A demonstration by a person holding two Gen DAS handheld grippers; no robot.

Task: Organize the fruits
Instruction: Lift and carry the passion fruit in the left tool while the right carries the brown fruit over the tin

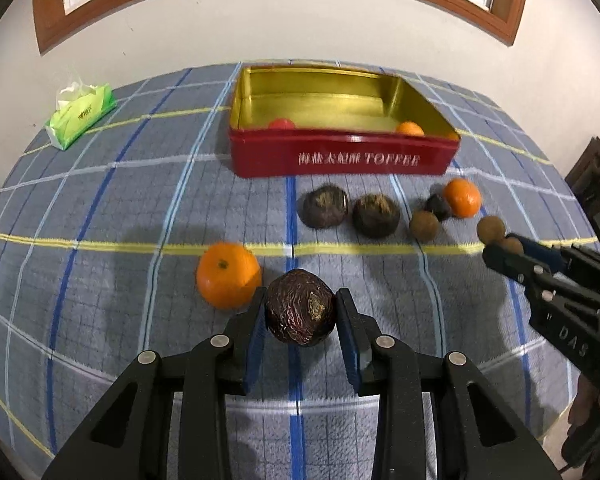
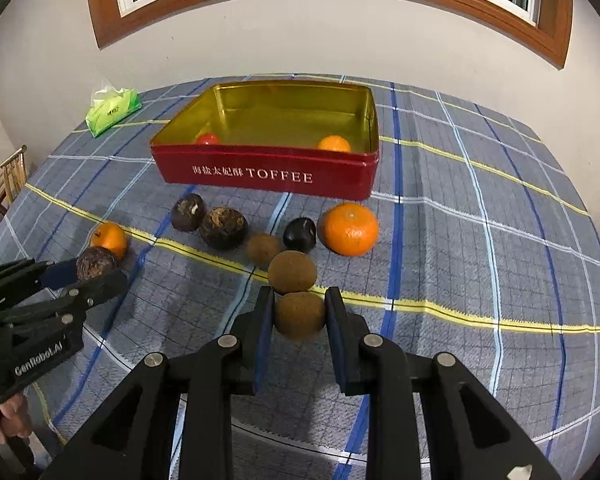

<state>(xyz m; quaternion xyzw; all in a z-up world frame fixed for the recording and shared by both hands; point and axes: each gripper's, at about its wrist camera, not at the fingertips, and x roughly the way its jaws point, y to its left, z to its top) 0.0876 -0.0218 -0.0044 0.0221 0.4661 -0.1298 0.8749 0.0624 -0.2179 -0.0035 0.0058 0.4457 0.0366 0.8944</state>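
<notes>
Tin (image 2: 268,174) with 1 tomato (image 2: 208,138), 1 orange (image 2: 334,143); left tool (image 1: 300,300) clasping passionfruit (image 1: 300,312); right tool (image 2: 300,296) clasping longan (image 2: 300,314)

Grey plaid tabletop cloth (image 2: 480,240), crossed by blue, pale blue, white and yellow lines. Red tin (image 2: 272,176) with white lettering and a gold inside, holding one red fruit (image 2: 208,139) and one orange fruit (image 2: 334,144); green and white tissue pack (image 2: 114,112) beyond. Dark maroon wrinkled fruit (image 1: 300,308) between black claw fingers (image 1: 256,320) with blue pads, bright orange mandarin (image 1: 228,274) beside, brown round fruit (image 2: 300,314) in the other view.
</notes>
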